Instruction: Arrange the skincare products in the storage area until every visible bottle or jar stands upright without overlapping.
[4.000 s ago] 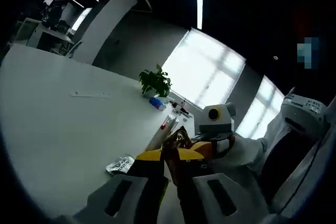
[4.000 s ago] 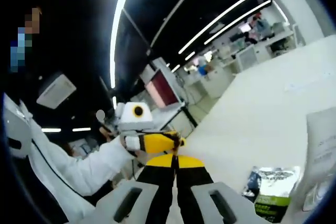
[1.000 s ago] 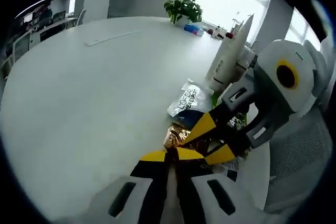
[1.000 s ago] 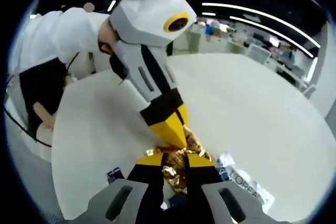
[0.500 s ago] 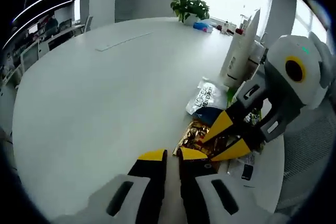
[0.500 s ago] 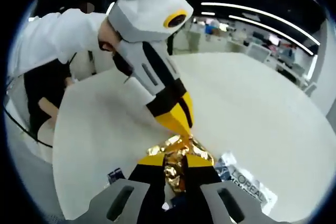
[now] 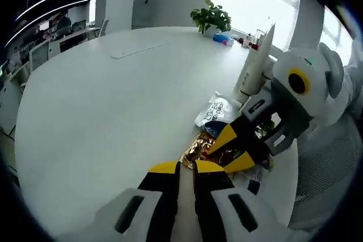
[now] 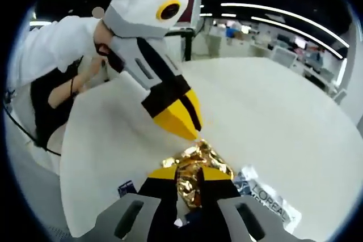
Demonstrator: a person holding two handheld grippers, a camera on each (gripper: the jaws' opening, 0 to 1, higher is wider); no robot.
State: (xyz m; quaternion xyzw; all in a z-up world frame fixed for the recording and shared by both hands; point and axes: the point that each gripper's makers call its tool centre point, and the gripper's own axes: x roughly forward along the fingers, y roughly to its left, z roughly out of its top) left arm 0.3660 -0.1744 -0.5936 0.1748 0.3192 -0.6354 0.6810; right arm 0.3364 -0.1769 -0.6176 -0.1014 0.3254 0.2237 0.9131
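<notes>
A crumpled gold foil packet (image 8: 198, 156) lies on the white table (image 8: 278, 111), and my right gripper (image 8: 189, 174) is shut on its near end. My left gripper (image 8: 191, 132) hangs just above the packet, jaws together, a small gap clear of the foil. In the left gripper view my left gripper (image 7: 185, 168) holds nothing, and the gold foil packet (image 7: 195, 147) sits just beyond its tips, pinched by my right gripper (image 7: 220, 154) coming in from the right. A white L'Oreal sachet (image 7: 214, 109) lies flat behind it. A tall white tube (image 7: 256, 60) stands upright.
A dark blue sachet (image 8: 126, 188) lies near the table edge. A potted plant (image 7: 211, 18) and small bottles stand at the far side of the table (image 7: 102, 94). A person's white sleeve (image 8: 62, 38) and a mesh chair (image 7: 326, 162) border the table.
My left gripper has let go of the gold packet and lifted a little off it. My right gripper still holds the packet in the same spot on the table.
</notes>
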